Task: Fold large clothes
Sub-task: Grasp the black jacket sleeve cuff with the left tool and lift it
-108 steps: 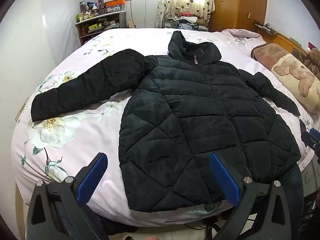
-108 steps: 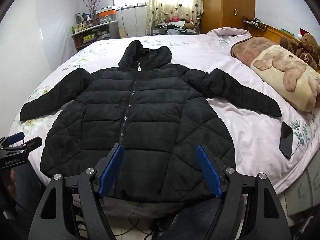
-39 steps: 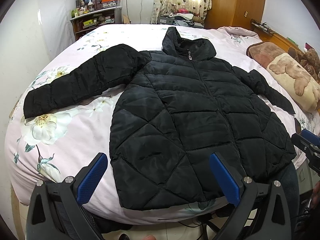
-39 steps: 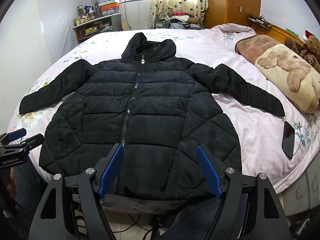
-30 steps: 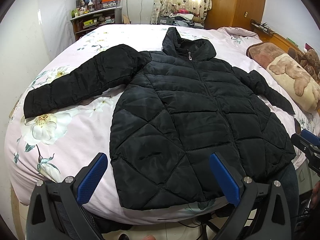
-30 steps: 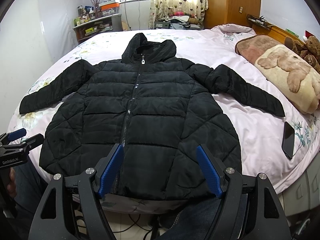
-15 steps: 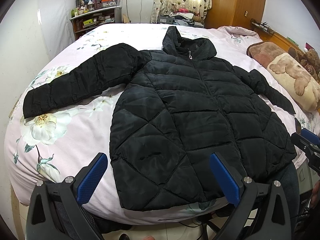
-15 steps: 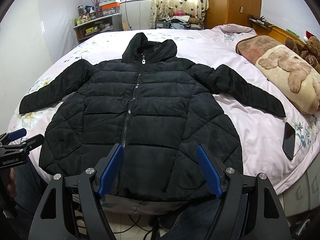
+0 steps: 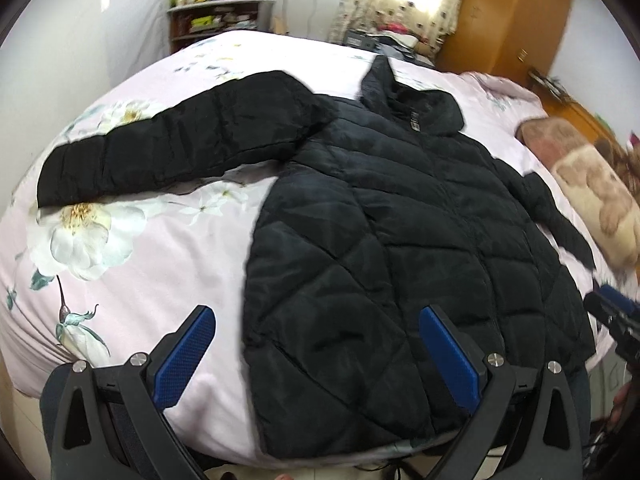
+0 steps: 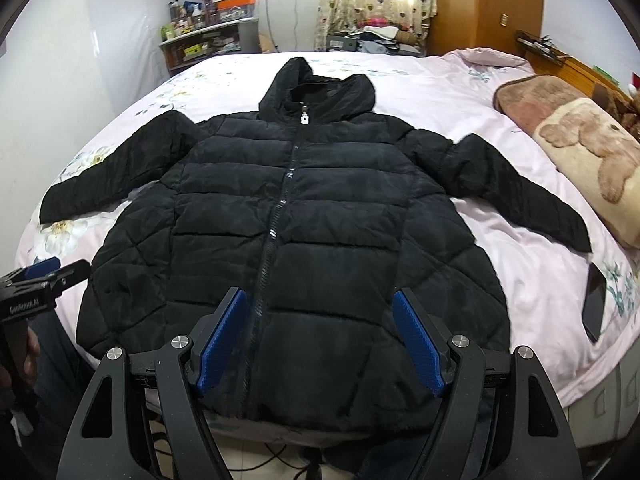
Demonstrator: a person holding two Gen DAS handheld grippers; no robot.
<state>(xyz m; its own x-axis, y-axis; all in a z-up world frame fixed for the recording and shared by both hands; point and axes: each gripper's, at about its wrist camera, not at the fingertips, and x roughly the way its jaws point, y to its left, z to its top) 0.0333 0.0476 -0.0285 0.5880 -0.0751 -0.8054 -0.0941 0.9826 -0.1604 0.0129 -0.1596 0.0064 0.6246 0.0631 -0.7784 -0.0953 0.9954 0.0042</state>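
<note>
A black quilted hooded jacket (image 10: 304, 216) lies flat and zipped on the pink floral bed, hood away from me, both sleeves spread out; it also shows in the left wrist view (image 9: 392, 232). My left gripper (image 9: 316, 320) is open and empty above the jacket's lower left hem, near its left edge. My right gripper (image 10: 320, 300) is open and empty above the middle of the hem, over the zipper. The left sleeve (image 9: 168, 152) lies out to the left, the right sleeve (image 10: 516, 196) to the right.
The bed (image 10: 460, 92) has a pink floral cover. A bear-print pillow (image 10: 592, 148) lies at the right. A black phone (image 10: 594, 304) lies near the right bed edge. A shelf (image 10: 204, 44), curtains and a wooden wardrobe (image 10: 488, 4) stand behind.
My left gripper has moved forward and lower toward the jacket, its view blurred by motion. My right gripper has barely moved. The jacket lies as before.
</note>
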